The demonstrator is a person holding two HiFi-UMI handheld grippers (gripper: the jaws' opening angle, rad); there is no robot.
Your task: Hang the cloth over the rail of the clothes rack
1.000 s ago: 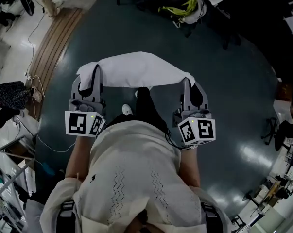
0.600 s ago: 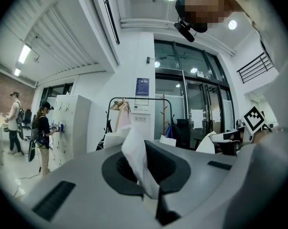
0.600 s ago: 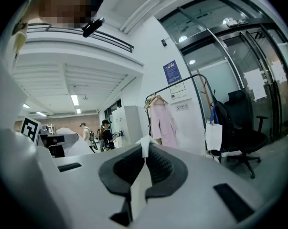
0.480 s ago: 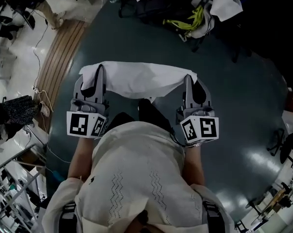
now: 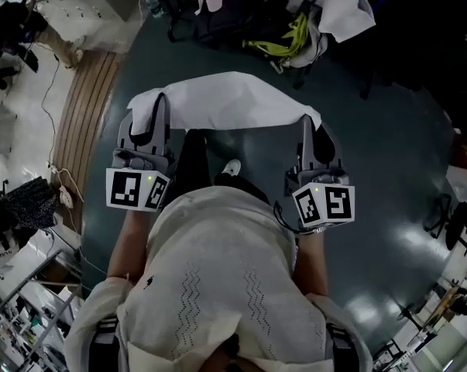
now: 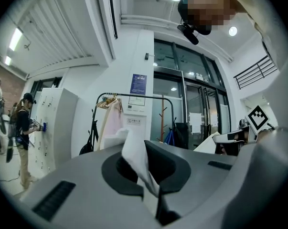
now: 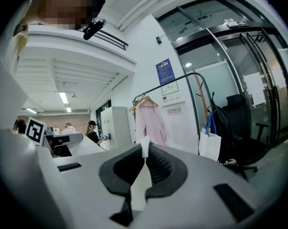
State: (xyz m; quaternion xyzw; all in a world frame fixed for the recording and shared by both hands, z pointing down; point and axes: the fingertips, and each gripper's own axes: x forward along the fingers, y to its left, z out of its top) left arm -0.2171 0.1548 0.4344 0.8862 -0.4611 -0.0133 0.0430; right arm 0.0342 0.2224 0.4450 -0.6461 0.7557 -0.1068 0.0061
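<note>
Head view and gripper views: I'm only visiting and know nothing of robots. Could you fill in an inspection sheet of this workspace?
Surface: glossy dark teal floor.
Job's things: white cloth stretched between both grippers; black metal clothes rack stands ahead, apart from it.
Clutter: heap of bags with a yellow-green strap; pink garment hanging on the rack.
Grippers: left gripper and right gripper, jaws shut on the cloth's ends.
Cables: thin white cable beside the wooden floor strip.
Surroundings: glass doors, white lockers, a person beside them.
</note>
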